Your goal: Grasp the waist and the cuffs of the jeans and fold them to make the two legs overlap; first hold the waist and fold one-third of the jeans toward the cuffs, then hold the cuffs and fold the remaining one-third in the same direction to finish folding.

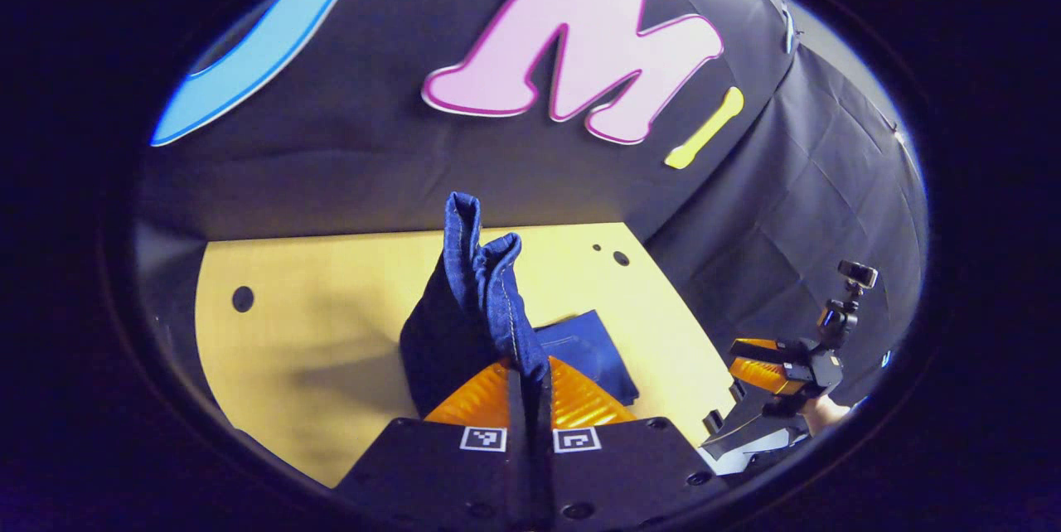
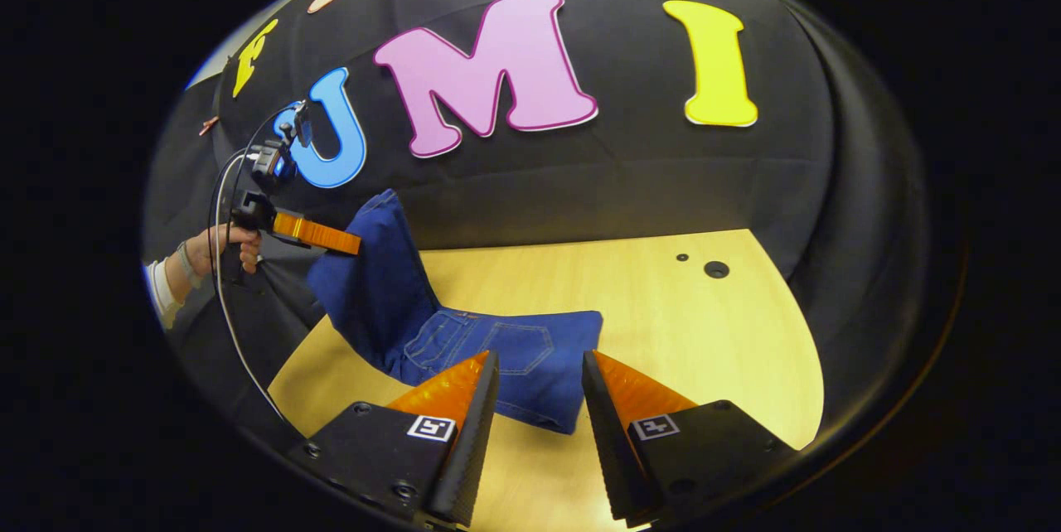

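Pale wooden bench point(image 2: 663, 308) with small dark round holes, backed by black cloth wall point(image 2: 630, 176).

Dark blue denim jeans point(image 2: 514, 358) on the bench: folded part lying flat near the front edge, back pockets facing up, remaining length lifted up and to the left toward the wall. Same jeans point(image 1: 472, 300) in the left gripper view, rising as a bunched, doubled edge with pale stitching straight above the fingers, flat folded part on the bench just behind.

Left gripper point(image 1: 528, 387) clamped on the raised denim edge, fingers pressed together with cloth between them. Seen also from the right gripper view point(image 2: 352, 244), up in the air at the left, pinching the lifted cloth, held by a hand point(image 2: 224, 254) with a white sleeve cuff and a trailing white cable.

Right gripper point(image 2: 539, 399) with fingers apart, low over the bench, flat folded end of the jeans showing in the gap beyond the fingertips; touching or just short, cannot tell. Seen too point(image 1: 750, 370) at the far right of the left gripper view, off the bench edge.
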A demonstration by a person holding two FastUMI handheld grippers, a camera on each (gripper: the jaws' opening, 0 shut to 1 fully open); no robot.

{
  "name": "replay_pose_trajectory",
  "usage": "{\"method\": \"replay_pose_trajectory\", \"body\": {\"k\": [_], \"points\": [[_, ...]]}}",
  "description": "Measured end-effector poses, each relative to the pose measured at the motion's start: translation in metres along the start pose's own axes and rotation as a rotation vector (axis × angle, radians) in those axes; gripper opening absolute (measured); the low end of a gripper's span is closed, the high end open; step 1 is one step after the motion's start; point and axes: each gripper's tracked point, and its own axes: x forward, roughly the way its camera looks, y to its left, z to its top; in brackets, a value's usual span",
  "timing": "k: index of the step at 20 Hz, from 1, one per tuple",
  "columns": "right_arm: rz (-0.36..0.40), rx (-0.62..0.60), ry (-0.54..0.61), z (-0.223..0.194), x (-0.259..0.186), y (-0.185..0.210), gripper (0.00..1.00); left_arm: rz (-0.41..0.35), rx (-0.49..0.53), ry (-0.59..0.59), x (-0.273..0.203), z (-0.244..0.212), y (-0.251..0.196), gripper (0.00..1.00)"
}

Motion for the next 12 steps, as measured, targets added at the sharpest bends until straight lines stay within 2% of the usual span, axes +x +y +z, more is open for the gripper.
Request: {"method": "replay_pose_trajectory", "body": {"k": [1, 3, 7, 9, 10, 11, 12], "points": [[-0.005, -0.001, -0.004, -0.001, -0.005, -0.006, 0.62, -0.018, -0.001, 0.02, 0.023, -0.007, -0.021, 0.06], [-0.026, -0.021, -0.005, -0.002, -0.016, -0.022, 0.62, -0.003, 0.06, 0.05, 0.067, -0.026, -0.045, 0.06], [-0.056, -0.029, 0.007, -0.001, -0.027, -0.058, 0.62, 0.084, 0.097, 0.143, 0.138, -0.08, -0.044, 0.07], [-0.052, -0.029, 0.002, 0.003, -0.03, -0.073, 0.62, 0.131, 0.111, 0.217, 0.168, -0.113, -0.045, 0.14], [-0.048, -0.03, 0.006, 0.002, -0.029, -0.079, 0.62, 0.136, 0.112, 0.245, 0.182, -0.127, -0.05, 0.27], [-0.044, -0.032, 0.013, 0.001, -0.029, -0.083, 0.62, 0.142, 0.121, 0.26, 0.188, -0.136, -0.056, 0.31], [-0.04, -0.037, 0.019, 0.0, -0.028, -0.087, 0.62, 0.142, 0.136, 0.255, 0.197, -0.142, -0.065, 0.46]]}}
